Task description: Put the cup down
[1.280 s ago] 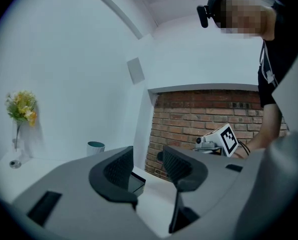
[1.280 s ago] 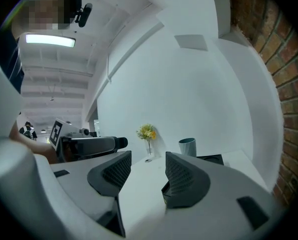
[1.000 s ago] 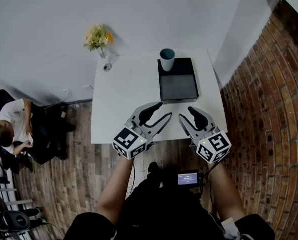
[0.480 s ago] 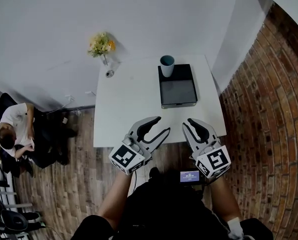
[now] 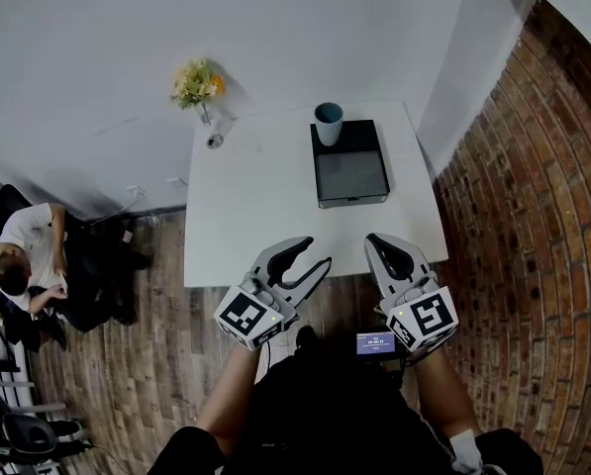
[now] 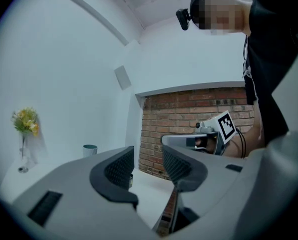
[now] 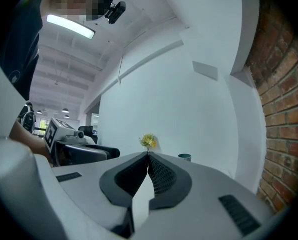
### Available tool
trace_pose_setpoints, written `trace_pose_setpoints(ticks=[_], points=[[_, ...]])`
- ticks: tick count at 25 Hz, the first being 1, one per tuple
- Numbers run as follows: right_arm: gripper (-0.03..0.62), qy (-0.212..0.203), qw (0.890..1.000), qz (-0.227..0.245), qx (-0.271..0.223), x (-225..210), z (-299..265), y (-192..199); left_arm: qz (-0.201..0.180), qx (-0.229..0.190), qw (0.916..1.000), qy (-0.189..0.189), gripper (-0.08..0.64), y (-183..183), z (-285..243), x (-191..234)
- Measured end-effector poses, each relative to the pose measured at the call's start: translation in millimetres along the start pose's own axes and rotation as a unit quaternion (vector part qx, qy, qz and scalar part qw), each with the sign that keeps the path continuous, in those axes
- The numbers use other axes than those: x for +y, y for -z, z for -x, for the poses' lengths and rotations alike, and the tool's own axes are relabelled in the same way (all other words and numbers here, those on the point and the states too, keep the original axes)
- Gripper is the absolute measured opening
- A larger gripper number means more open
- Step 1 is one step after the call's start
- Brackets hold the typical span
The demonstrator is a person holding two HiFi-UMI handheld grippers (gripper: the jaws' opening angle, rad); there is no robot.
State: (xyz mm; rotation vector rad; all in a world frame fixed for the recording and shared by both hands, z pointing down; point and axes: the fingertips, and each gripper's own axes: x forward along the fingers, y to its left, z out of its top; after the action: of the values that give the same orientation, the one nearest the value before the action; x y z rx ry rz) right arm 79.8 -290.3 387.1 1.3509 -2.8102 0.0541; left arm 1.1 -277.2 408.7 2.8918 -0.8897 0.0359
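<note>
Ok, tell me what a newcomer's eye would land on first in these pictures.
Two tools are held just off the near edge of the white table: the left hand-held gripper open, the right hand-held gripper shut, both empty. Beyond them the blue cup stands upright at the far left corner of the black tray, with yellow flowers at the table's far left corner.

Cup [image 5: 328,123] seen as pale teal. Tray [image 5: 350,174] black; table [image 5: 246,206] white. Flowers [image 5: 196,80] yellow. Brick wall [image 5: 533,216] red-brown, lined with pale mortar. Floor [image 5: 147,295] patterned in brown planks. Left gripper [image 5: 315,251], right gripper [image 5: 376,239] grey, pads [image 6: 120,168] black; 2 cubes [image 5: 247,315] marked in black-and-white squares.
</note>
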Motion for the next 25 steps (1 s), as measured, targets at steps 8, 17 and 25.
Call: trace_pose_setpoints(ticks=[8,17,25], points=[[0.012,-0.008,1.0,-0.005,0.003,0.1,-3.7,0.9,0.006,-0.001,1.0,0.007,0.185,3.3,-3.6,-6.6],[0.012,-0.011,1.0,-0.016,-0.001,2.1,-9.6,-1.7,0.013,-0.003,0.9999,0.012,0.186,3.0,-5.5,-7.4],[0.012,-0.011,1.0,-0.016,-0.003,-1.6,-13.9,-6.2,0.012,0.003,0.9998,0.016,0.184,2.4,-8.2,-7.8]])
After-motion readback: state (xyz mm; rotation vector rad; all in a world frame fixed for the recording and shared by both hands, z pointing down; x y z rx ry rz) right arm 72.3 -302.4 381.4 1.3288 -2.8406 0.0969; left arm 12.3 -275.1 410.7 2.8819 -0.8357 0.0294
